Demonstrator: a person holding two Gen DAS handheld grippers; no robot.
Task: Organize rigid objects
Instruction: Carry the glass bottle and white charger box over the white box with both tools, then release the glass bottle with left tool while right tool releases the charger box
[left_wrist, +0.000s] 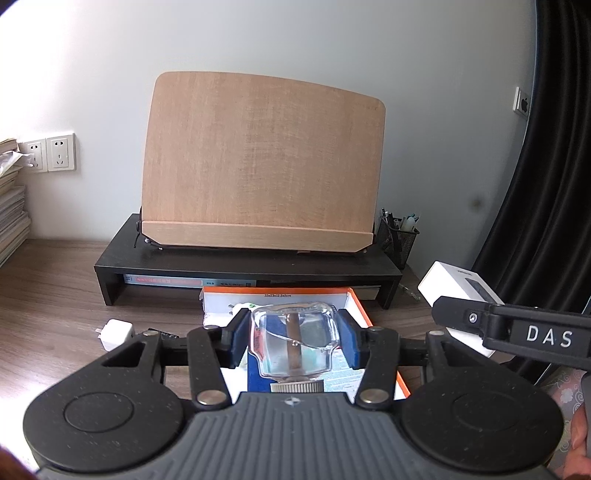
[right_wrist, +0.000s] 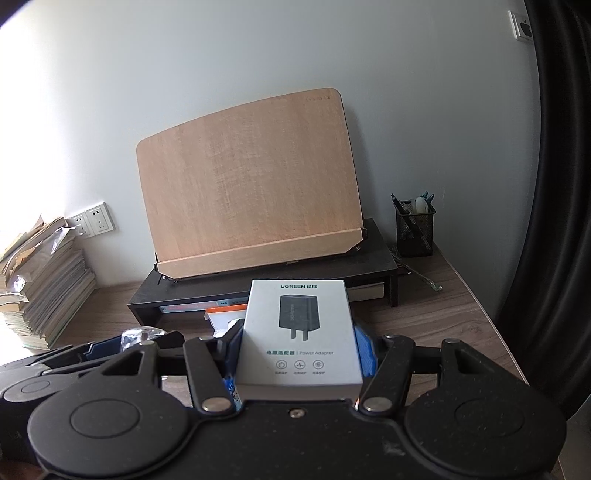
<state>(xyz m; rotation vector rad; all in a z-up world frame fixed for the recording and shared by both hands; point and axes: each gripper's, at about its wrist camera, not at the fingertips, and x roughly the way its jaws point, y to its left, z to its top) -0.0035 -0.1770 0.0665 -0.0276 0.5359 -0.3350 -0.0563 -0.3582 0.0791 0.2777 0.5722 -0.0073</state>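
The left gripper (left_wrist: 293, 341) is clamped on one clear glass bottle (left_wrist: 293, 339), lying cap toward the camera, its long axis running along the fingers. It hangs directly over the orange-rimmed tray (left_wrist: 364, 306), so the coming move is probably a plain lowering. The right gripper (right_wrist: 299, 350) grips one white adapter box (right_wrist: 297, 332) (label facing up), held off to the tray's right, so the left hand is nearer. One white charger plug (left_wrist: 116, 334) lies on the desk (left_wrist: 55, 295) left of the tray.
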